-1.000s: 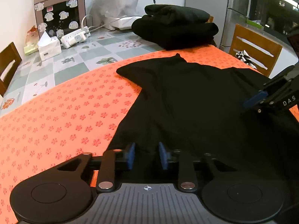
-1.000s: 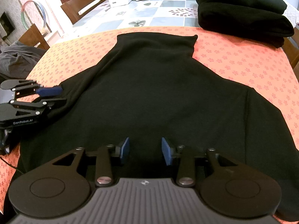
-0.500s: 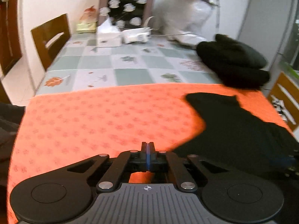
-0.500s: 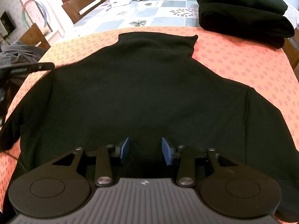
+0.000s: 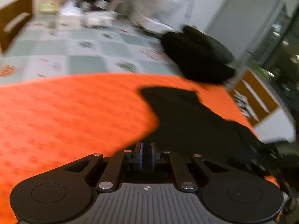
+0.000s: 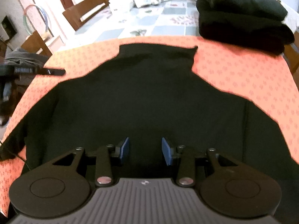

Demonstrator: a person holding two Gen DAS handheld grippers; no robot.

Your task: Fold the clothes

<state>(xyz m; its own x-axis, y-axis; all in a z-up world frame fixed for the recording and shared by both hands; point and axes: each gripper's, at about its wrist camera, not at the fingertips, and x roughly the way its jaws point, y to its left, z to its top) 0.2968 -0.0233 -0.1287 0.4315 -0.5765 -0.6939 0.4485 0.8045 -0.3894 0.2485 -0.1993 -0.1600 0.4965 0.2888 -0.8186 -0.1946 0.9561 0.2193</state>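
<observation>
Left gripper (image 5: 146, 154): jaws nearly together and opening, narrow gap between the blue pads; dark fabric shows behind the gap, can't tell if any is pinched. View is motion-blurred. Right gripper (image 6: 145, 151): jaws partly spread, nothing between the pads, hovering over the lower body of the black sweater (image 6: 149, 97). Sweater lies spread flat on the orange floral mat (image 6: 243, 71), high collar pointing away from the right gripper, one sleeve trailing toward the mat's left edge. Beyond the mat, on the checked tablecloth (image 6: 149, 22), sits a stack of folded black clothes (image 6: 241, 16). Wooden chair (image 6: 87, 9) at the far left.
</observation>
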